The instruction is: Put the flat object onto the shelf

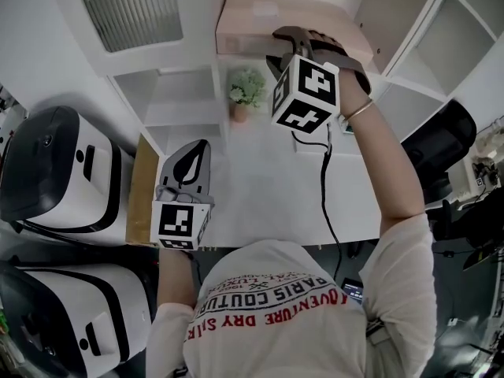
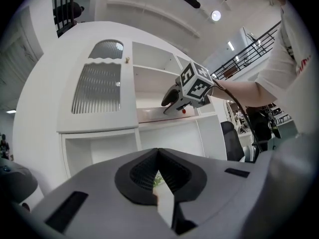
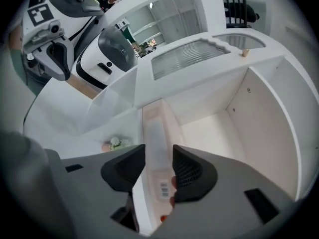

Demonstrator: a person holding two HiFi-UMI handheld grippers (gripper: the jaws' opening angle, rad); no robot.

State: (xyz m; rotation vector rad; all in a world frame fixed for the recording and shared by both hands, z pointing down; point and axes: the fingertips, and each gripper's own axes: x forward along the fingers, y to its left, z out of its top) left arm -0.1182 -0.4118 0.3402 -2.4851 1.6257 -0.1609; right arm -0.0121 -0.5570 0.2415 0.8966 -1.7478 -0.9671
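- Right gripper [image 1: 288, 41] is up at 12 o'clock in the head view, clamped on the flat box [image 1: 250, 24]. Its own view shows the pads closed on the box's 2 broad faces, with the narrow labelled edge between them.
- The box lies in the upper shelf [image 1: 383, 12] compartment, near edge at the shelf lip. We cannot tell how much overhangs.
- Left gripper [image 1: 194, 154] sits low at 7 o'clock, jaws together and holding nothing, well apart from the box.
- We judge the step in hand to be seating the box. We would keep it level and slide it toward the back wall until the whole base is carried. Then we would ease the pads apart and draw straight back, so the box is not dragged out.
- We would watch the compartment's side wall at 3 o'clock, since the marker cube [image 1: 305, 93] could catch it.
- The box lies flat, broad face up. Its long axis runs 9 to 3 o'clock in the head view, along the shelf front. In the right gripper view the narrow edge runs from the jaws toward 12 o'clock.
- Potted plant [image 1: 246, 91] stands below, apart from the box.
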